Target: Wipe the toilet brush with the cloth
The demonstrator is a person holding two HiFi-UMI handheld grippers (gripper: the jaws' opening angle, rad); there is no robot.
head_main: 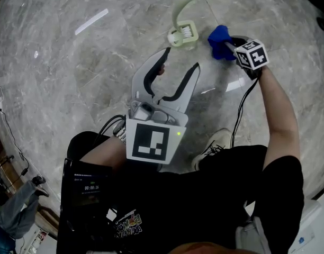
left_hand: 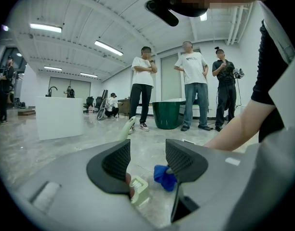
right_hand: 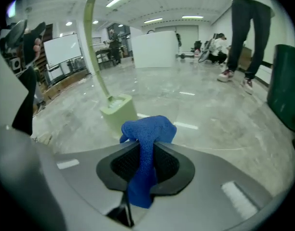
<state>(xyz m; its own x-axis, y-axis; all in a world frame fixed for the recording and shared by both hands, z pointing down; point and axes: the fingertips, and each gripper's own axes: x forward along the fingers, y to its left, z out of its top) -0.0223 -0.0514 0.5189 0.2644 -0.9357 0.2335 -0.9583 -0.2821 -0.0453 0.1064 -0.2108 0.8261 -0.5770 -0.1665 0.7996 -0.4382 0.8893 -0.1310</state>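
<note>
A pale green toilet brush (head_main: 183,33) stands on the grey marble floor, its curved handle (head_main: 186,4) rising away from me. Just right of it, my right gripper (head_main: 229,44) is shut on a blue cloth (head_main: 219,36). In the right gripper view the cloth (right_hand: 147,134) bunches above the pinching pads and hangs down between them, with the brush (right_hand: 117,110) a short way beyond, not touching. My left gripper (head_main: 180,61) hangs open nearer to me, nothing between its fingers. In the left gripper view the brush (left_hand: 139,189) and the cloth (left_hand: 164,177) lie past its open jaws.
My shoe (head_main: 212,147) rests on the floor under the right arm, and a black cable (head_main: 240,112) runs from the right gripper. Far off stand three people (left_hand: 193,85), a dark green tub (left_hand: 166,114) and a white counter (left_hand: 58,117).
</note>
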